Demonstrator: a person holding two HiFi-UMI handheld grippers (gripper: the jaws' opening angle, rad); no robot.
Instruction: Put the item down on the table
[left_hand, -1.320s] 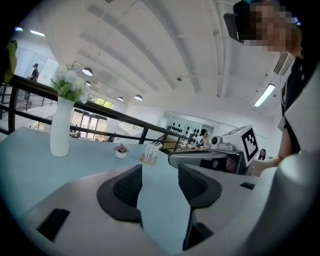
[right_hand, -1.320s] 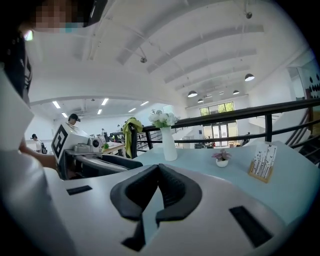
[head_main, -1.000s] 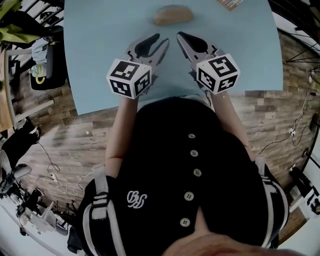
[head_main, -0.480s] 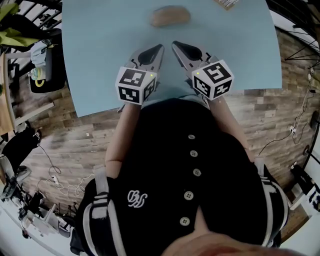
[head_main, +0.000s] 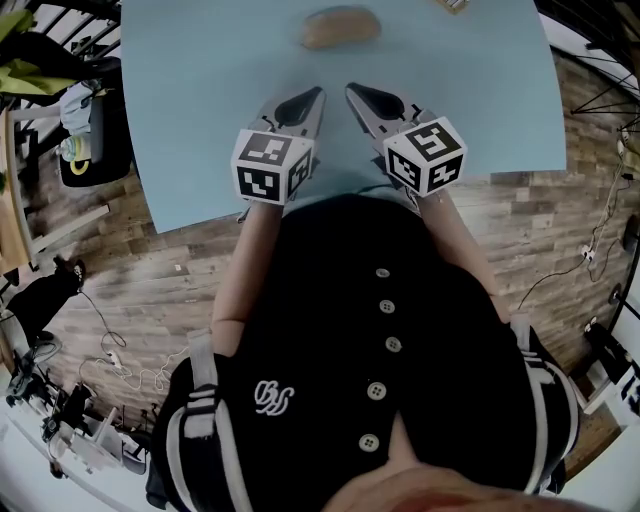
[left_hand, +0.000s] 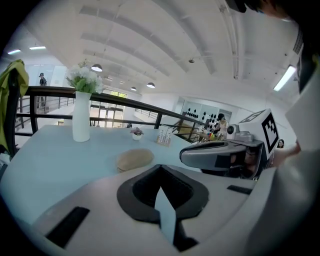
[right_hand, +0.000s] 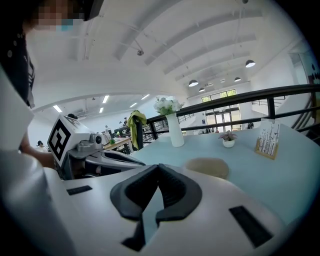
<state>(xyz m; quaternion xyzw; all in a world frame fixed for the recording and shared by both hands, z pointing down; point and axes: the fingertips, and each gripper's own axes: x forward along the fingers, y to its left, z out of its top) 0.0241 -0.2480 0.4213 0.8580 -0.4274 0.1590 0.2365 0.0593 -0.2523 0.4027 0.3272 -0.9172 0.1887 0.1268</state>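
A tan, oval, flattish item (head_main: 340, 27) lies on the light blue table (head_main: 200, 120), far from the front edge. Both grippers hover side by side near my body, short of the item and not touching it. My left gripper (head_main: 319, 93) is shut with nothing between its jaws. My right gripper (head_main: 350, 88) is also shut and empty. In the left gripper view the item (left_hand: 134, 159) lies beyond the closed left gripper (left_hand: 160, 168), with the right gripper (left_hand: 220, 153) alongside. The right gripper view shows the item (right_hand: 207, 167) ahead of the right gripper (right_hand: 159, 167).
A white vase with flowers (left_hand: 81, 121), a small potted plant (right_hand: 228, 141) and a wooden holder (right_hand: 266, 143) stand at the table's far side. A box (head_main: 452, 5) sits at the far right edge. Left of the table are a chair (head_main: 85, 130) and floor cables.
The left gripper's jaws have closed from slightly apart. Both grippers drew back a little toward my body and closer together. The item has stayed on the table.
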